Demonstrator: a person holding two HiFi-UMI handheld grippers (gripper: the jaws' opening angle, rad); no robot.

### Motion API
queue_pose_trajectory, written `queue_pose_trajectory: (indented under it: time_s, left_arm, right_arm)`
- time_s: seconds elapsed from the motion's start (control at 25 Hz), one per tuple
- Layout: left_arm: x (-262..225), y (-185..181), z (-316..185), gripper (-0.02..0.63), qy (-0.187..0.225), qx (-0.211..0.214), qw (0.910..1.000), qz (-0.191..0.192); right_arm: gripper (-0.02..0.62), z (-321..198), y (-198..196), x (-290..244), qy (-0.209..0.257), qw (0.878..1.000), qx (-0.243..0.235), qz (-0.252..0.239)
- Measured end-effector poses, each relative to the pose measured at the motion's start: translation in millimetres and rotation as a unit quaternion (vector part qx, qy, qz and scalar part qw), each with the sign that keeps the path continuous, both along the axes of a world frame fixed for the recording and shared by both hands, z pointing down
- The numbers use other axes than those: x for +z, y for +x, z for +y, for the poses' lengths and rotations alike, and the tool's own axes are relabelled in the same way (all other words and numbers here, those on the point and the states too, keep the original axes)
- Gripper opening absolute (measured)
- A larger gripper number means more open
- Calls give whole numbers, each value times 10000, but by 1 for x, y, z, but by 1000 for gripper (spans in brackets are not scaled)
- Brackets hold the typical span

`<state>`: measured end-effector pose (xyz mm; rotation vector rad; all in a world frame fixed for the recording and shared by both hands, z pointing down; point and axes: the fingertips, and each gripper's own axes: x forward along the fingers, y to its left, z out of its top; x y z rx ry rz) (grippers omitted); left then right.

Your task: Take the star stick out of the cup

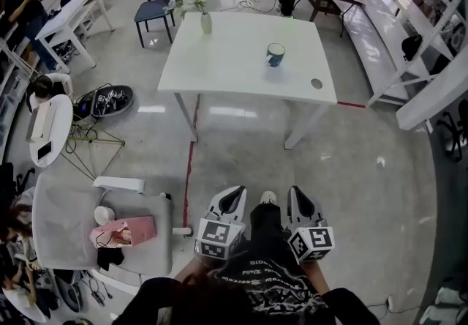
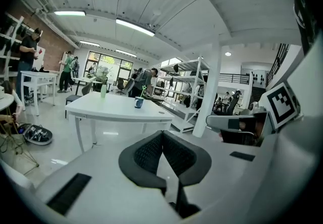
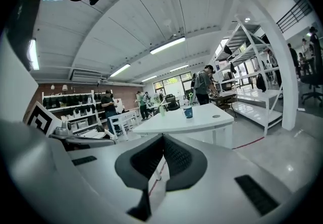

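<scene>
The person wears a black top (image 1: 274, 283) printed with white lettering and scratchy white graphics. Above the top in the head view come black trousers (image 1: 265, 222) and one white shoe (image 1: 268, 198). Left of the top, the left gripper (image 1: 232, 198) has a white shell with black-lined jaws and a left cube (image 1: 217, 237) of black-and-white square markers. Right of the top, the right gripper (image 1: 298, 198) matches it, with a right cube (image 1: 312, 241). Seen close, the pads (image 2: 146, 155) are black and finely ribbed, and black rectangular slots (image 2: 68, 193) mark the white shell.

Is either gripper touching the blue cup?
No, the left gripper and right gripper hang by the person's legs, far from the cup.
</scene>
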<state>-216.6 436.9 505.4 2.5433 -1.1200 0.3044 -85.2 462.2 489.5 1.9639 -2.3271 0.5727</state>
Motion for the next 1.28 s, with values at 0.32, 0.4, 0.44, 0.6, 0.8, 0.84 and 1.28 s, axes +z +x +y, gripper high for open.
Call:
queue_pose_trajectory:
  time_s: [0.32, 0.4, 0.44, 0.6, 0.8, 0.84, 1.28]
  left_arm:
    - [6, 36, -67, 20, -64, -240, 9996, -150]
    - [12, 47, -87, 20, -122, -361, 9991, -199]
    - [14, 55, -97, 20, -141, -422, 9988, -210]
    - [11, 103, -141, 20, -107, -539, 9982, -220]
    - [4, 158, -183, 20, -4, -651, 9976, -230]
    - [4, 167, -189, 20, 10, -673, 9975, -236]
    - [-3, 257, -240, 20, 38, -777, 9966, -261]
  right_arm:
    - [11, -81, 54, 7, -63, 9999, -141, -34]
    - [11, -105, 65, 9, -38, 9995, -305, -2]
    - [11, -118, 71, 9, -12, 9992, -399, -7]
    - [11, -165, 108, 7, 107, 9974, -714, -54]
    - [11, -209, 147, 6, 146, 9943, -1054, -83]
    - [11, -216, 154, 5, 158, 9937, -1107, -88]
    - [11, -272, 225, 1, 110, 9889, -1463, -250]
